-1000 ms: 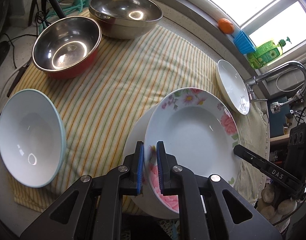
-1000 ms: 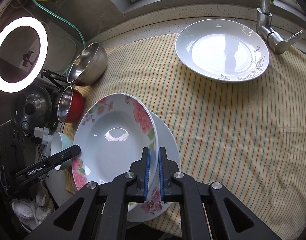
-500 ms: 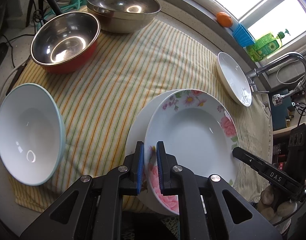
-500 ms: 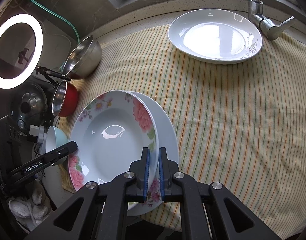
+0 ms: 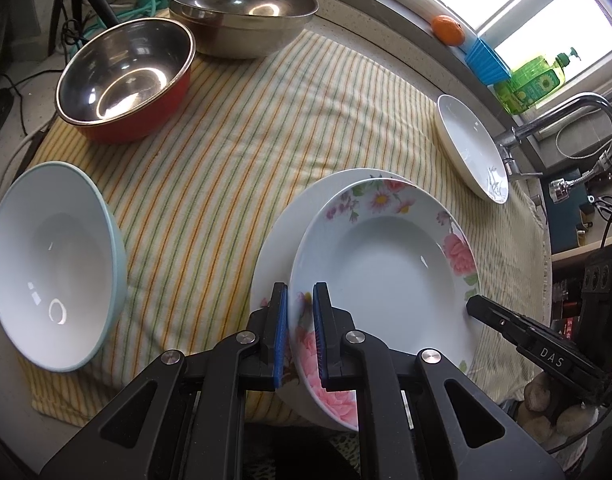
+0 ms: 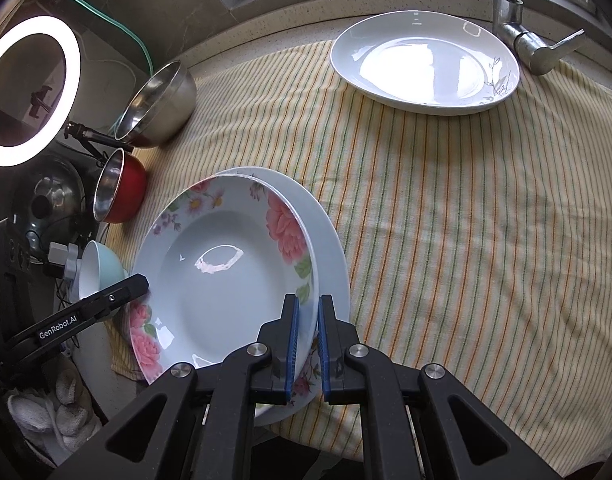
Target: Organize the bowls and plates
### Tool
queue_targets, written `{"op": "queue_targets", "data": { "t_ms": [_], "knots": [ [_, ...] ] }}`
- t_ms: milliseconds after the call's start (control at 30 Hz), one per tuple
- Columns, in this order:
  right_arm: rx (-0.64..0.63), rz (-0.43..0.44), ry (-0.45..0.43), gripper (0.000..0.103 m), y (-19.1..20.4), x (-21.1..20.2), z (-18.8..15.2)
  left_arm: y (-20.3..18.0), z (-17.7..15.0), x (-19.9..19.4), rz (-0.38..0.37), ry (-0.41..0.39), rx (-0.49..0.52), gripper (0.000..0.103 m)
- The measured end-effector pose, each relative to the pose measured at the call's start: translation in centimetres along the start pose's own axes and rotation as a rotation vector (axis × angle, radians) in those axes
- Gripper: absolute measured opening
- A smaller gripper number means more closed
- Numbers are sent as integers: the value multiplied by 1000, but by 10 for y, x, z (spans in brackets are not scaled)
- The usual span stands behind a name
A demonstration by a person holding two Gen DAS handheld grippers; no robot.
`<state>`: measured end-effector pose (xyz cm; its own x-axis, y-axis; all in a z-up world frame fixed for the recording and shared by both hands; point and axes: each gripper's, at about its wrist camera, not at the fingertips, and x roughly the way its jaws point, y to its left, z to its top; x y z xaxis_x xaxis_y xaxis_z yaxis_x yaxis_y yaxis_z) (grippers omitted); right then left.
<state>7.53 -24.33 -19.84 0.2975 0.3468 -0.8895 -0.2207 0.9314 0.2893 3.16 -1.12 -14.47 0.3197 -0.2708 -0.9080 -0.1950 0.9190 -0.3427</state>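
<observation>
Both grippers hold a floral-rimmed deep plate (image 5: 386, 264) by opposite edges. My left gripper (image 5: 299, 294) is shut on its near-left rim, and its tip also shows in the right wrist view (image 6: 139, 282). My right gripper (image 6: 308, 300) is shut on the opposite rim of the floral plate (image 6: 221, 280), seen from the left wrist as a black tip (image 5: 476, 306). Directly under it lies a plain white plate (image 5: 281, 224) (image 6: 330, 240); I cannot tell whether the two touch. Another white plate (image 6: 422, 68) sits by the faucet.
On the striped cloth (image 5: 245, 132) stand a pale blue bowl (image 5: 53, 292), a red-sided steel bowl (image 5: 125, 76) and a large steel bowl (image 5: 241, 12). A faucet (image 6: 522, 32) rises at the far right; an orange and a soap bottle (image 5: 538, 80) are on the sill.
Both grippers keep their hold on the floral plate. It has shifted slightly, so more of the white plate beneath shows beyond its far-left rim.
</observation>
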Motion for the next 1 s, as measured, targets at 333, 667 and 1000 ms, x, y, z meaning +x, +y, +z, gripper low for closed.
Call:
{"op": "queue_targets", "data": {
  "t_ms": [333, 667, 1000],
  "knots": [
    [-14, -21, -1, 9, 4, 5, -1, -1, -1, 5, 19, 1, 9, 10],
    [-51, -61, -2, 10, 10, 12, -2, -6, -3, 7, 63, -33, 60, 11],
    [-74, -80, -6, 11, 13, 13, -2, -6, -3, 7, 72, -47, 79, 11]
  ]
}}
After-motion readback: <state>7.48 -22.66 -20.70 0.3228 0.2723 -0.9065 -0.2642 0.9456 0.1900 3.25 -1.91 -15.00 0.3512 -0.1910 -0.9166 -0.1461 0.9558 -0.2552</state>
